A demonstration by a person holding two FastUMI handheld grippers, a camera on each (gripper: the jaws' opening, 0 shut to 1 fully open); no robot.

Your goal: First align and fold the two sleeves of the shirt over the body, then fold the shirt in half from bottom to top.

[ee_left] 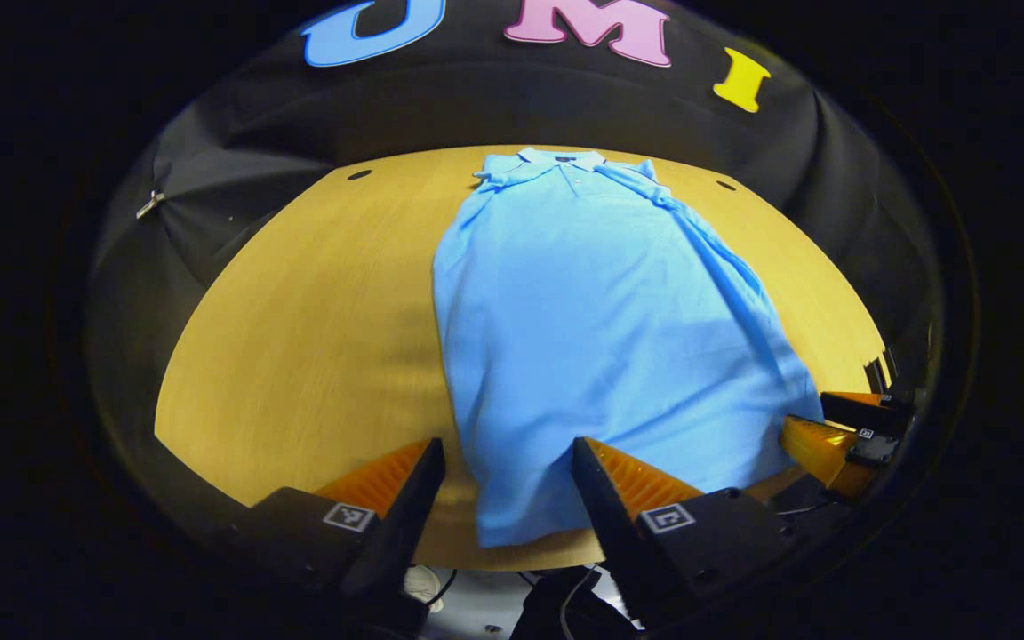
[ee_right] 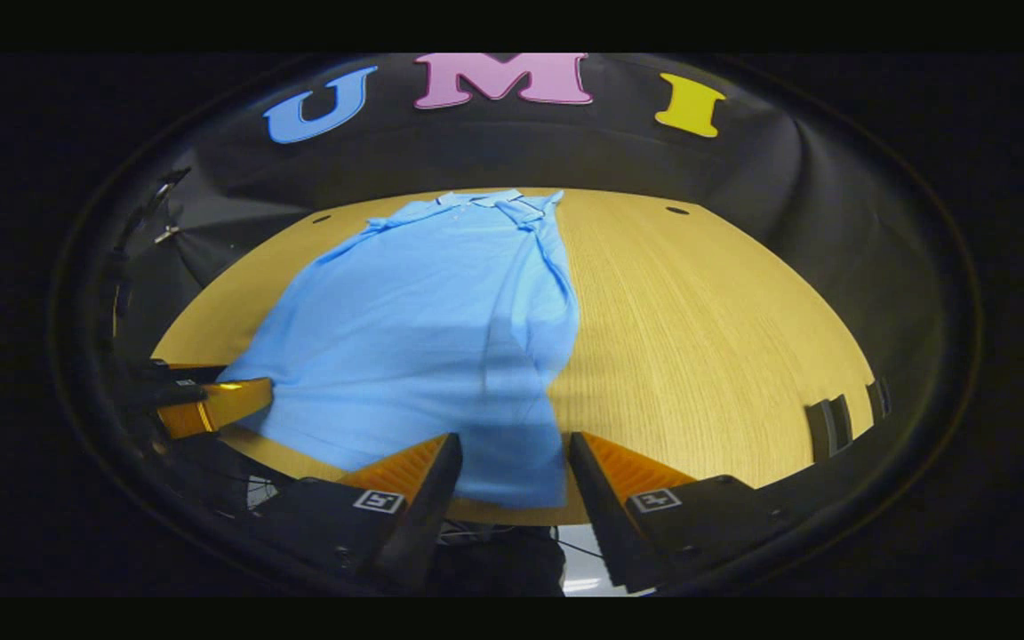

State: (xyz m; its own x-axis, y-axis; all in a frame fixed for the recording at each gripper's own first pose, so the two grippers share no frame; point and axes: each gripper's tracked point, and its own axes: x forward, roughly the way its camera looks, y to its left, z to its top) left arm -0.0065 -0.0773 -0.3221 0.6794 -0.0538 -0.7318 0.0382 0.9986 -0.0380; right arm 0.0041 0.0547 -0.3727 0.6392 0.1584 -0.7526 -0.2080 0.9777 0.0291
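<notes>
Shirt first: a light blue short-sleeved polo shirt (ee_left: 592,329) of soft knit cloth lies flat on a round-edged, light wooden table (ee_left: 316,329), collar at the far side by the black cloth wall and hem at the near edge, where the cloth reaches almost to the table's lip. In the left gripper view the shirt looks narrow and long, with no sleeve sticking out to either side; a ridge of doubled cloth runs down its right side from the shoulder, and a small bunched fold sits at the left shoulder. From that I judge both sleeves already lie turned in over the body, though how neatly they line up I cannot tell, for the far end is small and curved by the lens.

The left gripper (ee_left: 508,462) hangs at the near left corner of the hem with its fingers spread apart, the corner of cloth between them but neither finger pressing on it. The right gripper (ee_right: 507,458) stands the same way at the near right corner, fingers apart with the hem's corner in the gap. Each one also shows at the edge of the other's view, low by the hem.

So the sleeve part seems done, and the bottom-to-top fold is left entirely: the hem is flat on the wood, not yet lifted. The next move would likely be closing on both corners and carrying them up to the collar together, evenly, lest the soft cloth skew.
</notes>
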